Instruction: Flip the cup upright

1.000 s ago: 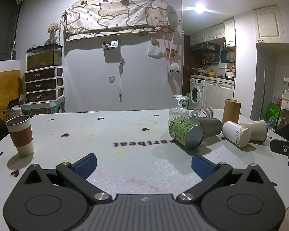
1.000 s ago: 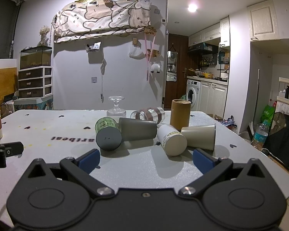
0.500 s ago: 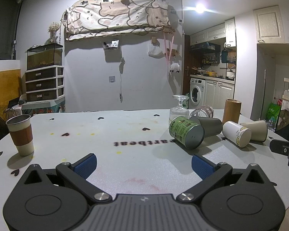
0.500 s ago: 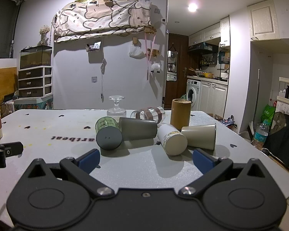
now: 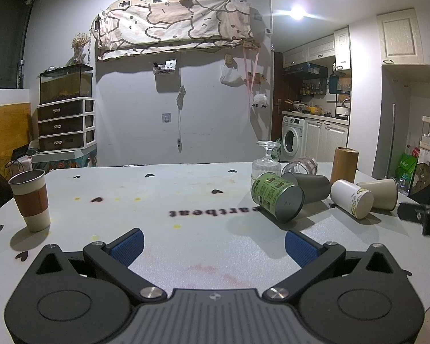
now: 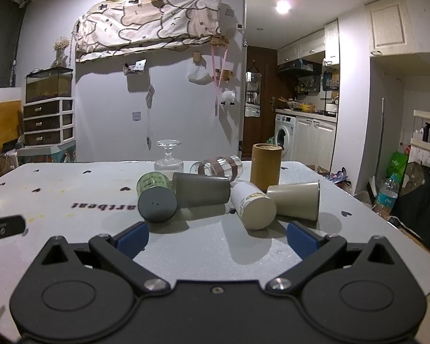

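Observation:
Several cups lie on their sides in a cluster on the white table (image 6: 71, 183): a green printed cup (image 6: 156, 197) (image 5: 276, 197), a dark grey cup (image 6: 200, 190) (image 5: 309, 186), a white cup (image 6: 253, 205) (image 5: 351, 197), a beige cup (image 6: 296, 199) (image 5: 379, 189) and a clear banded glass (image 6: 218, 164). A stemmed glass (image 6: 168, 157) stands upside down behind them. My right gripper (image 6: 218, 236) is open and empty, just short of the cluster. My left gripper (image 5: 213, 245) is open and empty, left of it.
A brown cylinder (image 6: 265, 166) stands upright behind the cluster. A sleeved metal cup (image 5: 30, 199) stands upright at the table's left. The table's right edge (image 6: 387, 229) drops off beside the beige cup. Drawers and a tank stand far left.

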Available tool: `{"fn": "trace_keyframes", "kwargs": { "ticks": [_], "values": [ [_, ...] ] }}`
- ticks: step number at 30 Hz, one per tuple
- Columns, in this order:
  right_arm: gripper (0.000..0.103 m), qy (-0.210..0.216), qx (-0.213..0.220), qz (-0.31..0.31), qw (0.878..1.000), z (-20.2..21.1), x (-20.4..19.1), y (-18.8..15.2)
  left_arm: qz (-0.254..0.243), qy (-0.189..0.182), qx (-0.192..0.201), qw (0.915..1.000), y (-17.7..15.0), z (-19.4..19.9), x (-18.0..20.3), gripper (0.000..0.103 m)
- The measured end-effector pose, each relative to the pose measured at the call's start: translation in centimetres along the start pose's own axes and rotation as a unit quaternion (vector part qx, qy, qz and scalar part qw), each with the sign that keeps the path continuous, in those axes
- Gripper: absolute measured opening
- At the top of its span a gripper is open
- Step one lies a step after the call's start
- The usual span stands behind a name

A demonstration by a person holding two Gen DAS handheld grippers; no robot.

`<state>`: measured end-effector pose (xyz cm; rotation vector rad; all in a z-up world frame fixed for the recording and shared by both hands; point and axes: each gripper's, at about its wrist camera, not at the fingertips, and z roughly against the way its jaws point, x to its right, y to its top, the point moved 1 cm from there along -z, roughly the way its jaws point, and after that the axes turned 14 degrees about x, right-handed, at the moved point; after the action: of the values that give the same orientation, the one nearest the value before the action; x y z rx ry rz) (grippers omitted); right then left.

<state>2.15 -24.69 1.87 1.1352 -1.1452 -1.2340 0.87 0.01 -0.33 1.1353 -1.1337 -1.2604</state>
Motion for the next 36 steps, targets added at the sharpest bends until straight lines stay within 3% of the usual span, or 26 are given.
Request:
{"fn": "trace_keyframes", "kwargs": {
  "ticks": [13, 17, 21, 32, 35, 36],
  "values": [
    [0.103, -0.01, 0.02, 0.011, 1.0, -9.9, 3.7, 0.9, 0.001, -0.001, -0.005, 1.0, -1.4, -0.2, -0.2, 0.103],
    [0.094, -0.011, -0.006, 0.021, 1.0, -14.5, 4.2, 0.3, 0.004, 0.0, -0.006, 1.0, -1.7, -0.1, -0.3, 0.103],
    [0.091, -0.021, -0.044, 0.043, 0.998, -18.3, 4.3, -1.6, 0.003, 0.003, -0.005, 1.0, -1.5, 0.0, -0.5, 0.103],
    [0.085, -0.038, -0.087, 0.11, 0.989, -20.9, 3.2, -4.5, 0.013, 0.007, -0.014, 0.9998, -1.6, -0.1, -1.5, 0.103],
    [0.07, -0.043, -0.097, 0.134, 0.985, -21.2, 3.0, -5.0, 0.013, 0.006, -0.014, 0.9998, -1.5, 0.0, -1.5, 0.103],
    [0.069, -0.04, -0.094, 0.143, 0.984, -21.1, 2.9, -5.2, 0.013, 0.006, -0.014, 0.9998, -1.5, 0.0, -1.6, 0.103]
  ]
}}
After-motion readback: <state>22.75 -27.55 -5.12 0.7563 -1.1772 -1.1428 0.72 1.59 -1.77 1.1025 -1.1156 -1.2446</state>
